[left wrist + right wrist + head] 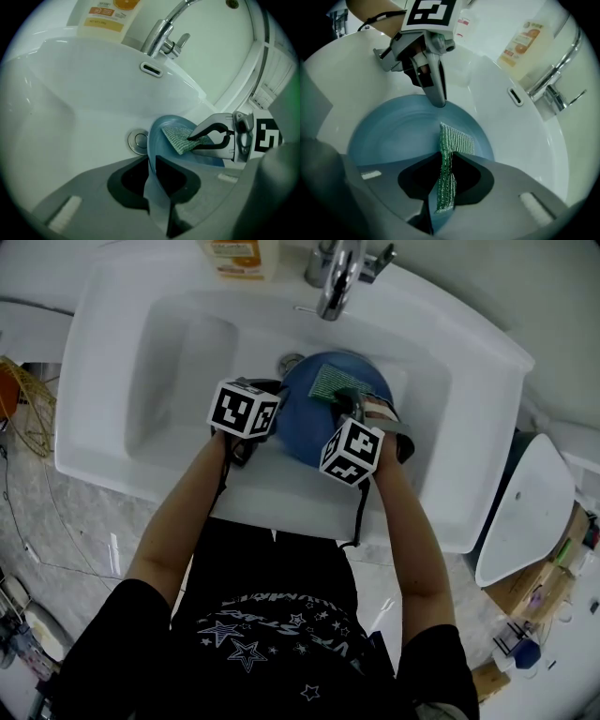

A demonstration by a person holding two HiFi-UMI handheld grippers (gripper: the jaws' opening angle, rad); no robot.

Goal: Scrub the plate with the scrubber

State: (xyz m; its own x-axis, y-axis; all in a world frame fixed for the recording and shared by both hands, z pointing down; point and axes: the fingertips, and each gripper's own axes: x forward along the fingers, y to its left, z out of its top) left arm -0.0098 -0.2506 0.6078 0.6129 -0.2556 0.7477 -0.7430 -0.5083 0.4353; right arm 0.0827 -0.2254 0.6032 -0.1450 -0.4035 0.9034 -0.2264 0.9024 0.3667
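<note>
A round blue plate (305,427) sits in the bowl of the white sink (112,362), right under the shiny metal tap (336,277), which is at 12 o'clock. The round metal drain plug (139,140) is just beside the plate, at about 10 o'clock from it.

The left tool (157,187) is pinching the plate's rim at about 9 o'clock, with one jaw on each side of the thin edge. I think it holds the plate there so the plate will not slide or spin in the wet sink while it gets rubbed.

The right tool (443,187) comes in from about 5 o'clock. Its jaws are pressed together on a green knitted scrubber pad (457,140), which is folded and squeezed between them. The loose end of the pad lies flat on the plate, up near 12 o'clock on the plate's face. Holding the pad by one end leaves the other end free to wipe. The scrubbing looks like it is under way, and most of the plate's face is bare and in reach.

A see-through soap bottle with a yellow and orange label (242,257) stands on the sink's back edge at 11 o'clock. It is close by but out of the way. The label has a picture of an orange, but its words are too small to read. Each tool carries a cube with black and white square marks. The person's black shirt has white stars and some writing I cannot read.
</note>
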